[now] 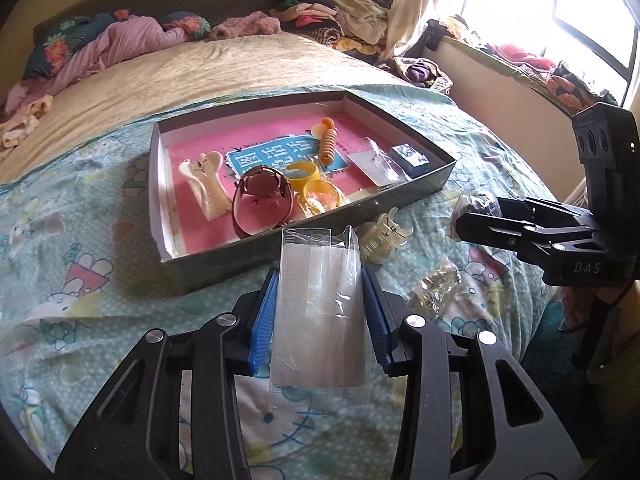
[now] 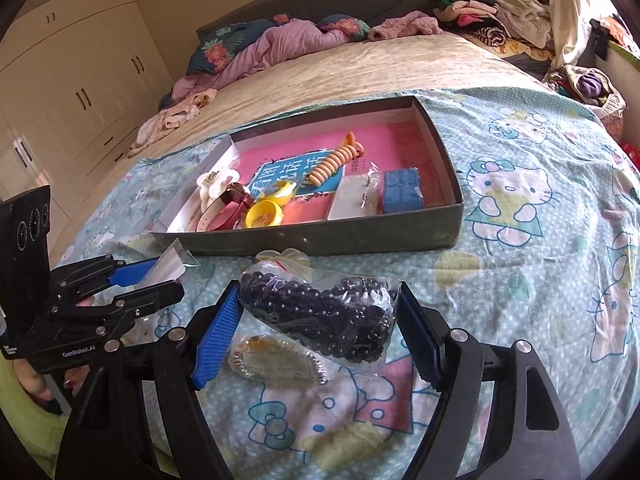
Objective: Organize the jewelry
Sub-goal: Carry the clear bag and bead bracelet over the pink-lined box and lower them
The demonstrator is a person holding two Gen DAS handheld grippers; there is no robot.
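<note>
A shallow grey box (image 1: 408, 198) (image 2: 360, 236) with a pink floor lies on the bed. It holds a watch (image 1: 262, 190), yellow rings (image 1: 320, 196), an orange spiral clip (image 1: 329, 140), a cream hair claw (image 1: 206, 184), a carded packet (image 1: 370, 164) and a blue box (image 1: 410, 156). My left gripper (image 1: 318, 292) is shut on a clear plastic packet (image 1: 318, 312), just in front of the box. My right gripper (image 2: 316, 320) is shut on a clear bag of black beads (image 2: 320, 312), also near the box's front wall.
On the Hello Kitty sheet (image 2: 520, 280) lie a clear hair claw (image 1: 382, 236) and a bagged gold-coloured piece (image 1: 436, 286) (image 2: 276, 360). Clothes and pillows (image 1: 120, 40) are piled at the head of the bed. A window ledge (image 1: 520, 68) runs on the right.
</note>
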